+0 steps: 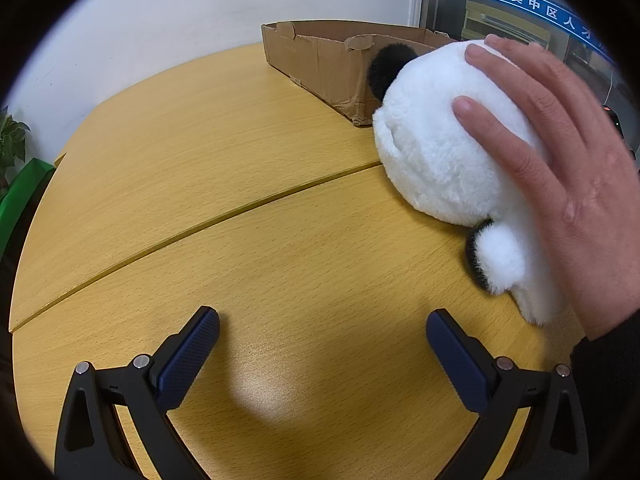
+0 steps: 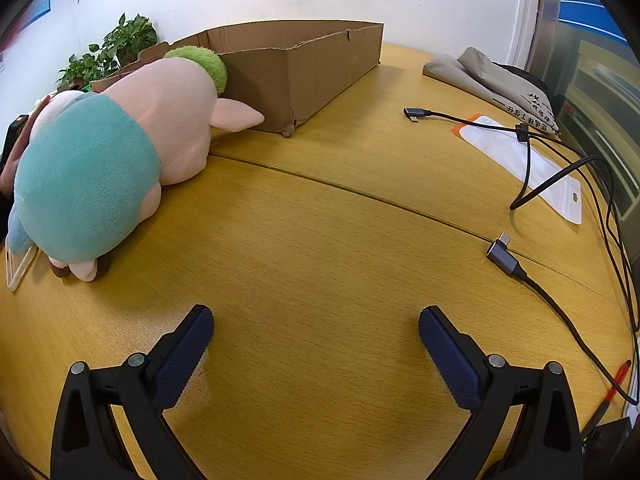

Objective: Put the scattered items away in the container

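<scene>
Tabletop: panda plush (image 1: 448, 152) beyond left tool (image 1: 322, 330).

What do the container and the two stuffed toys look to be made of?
Container: brown corrugated cardboard, matte, with torn, creased edges. Panda plush: long fluffy white and black pile, likely synthetic fur. Pig plush: short, smooth pink fleece with a teal garment.

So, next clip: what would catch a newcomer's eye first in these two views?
In the left wrist view, a bare hand rests on a white and black plush toy lying on the wooden table, just in front of the cardboard box. In the right wrist view, a pink plush in teal lies beside that box, with black cables to the right. Both grippers, left and right, are open and empty.
</scene>
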Tool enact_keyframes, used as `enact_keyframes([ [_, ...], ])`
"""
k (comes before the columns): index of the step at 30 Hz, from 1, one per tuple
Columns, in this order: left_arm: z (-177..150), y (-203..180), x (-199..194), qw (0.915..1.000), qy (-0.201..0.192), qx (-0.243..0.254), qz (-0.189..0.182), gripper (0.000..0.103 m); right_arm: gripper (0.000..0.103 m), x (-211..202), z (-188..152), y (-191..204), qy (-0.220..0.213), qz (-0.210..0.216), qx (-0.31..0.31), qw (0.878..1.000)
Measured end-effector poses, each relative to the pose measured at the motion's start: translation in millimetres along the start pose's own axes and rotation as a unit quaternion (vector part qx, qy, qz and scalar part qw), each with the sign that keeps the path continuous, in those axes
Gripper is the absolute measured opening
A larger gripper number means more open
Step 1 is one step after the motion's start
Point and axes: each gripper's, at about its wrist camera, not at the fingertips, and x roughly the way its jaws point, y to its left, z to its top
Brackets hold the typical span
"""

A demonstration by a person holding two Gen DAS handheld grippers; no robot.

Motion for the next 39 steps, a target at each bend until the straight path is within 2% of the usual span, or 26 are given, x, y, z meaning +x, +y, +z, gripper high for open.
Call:
enact_keyframes([
  [39, -8.4, -2.8, -2.2, 1.0, 0.0, -0.004, 0.003, 0.103, 0.103, 1.1, 0.8, 0.1, 0.0, -0.004, 0.005, 1.0],
])
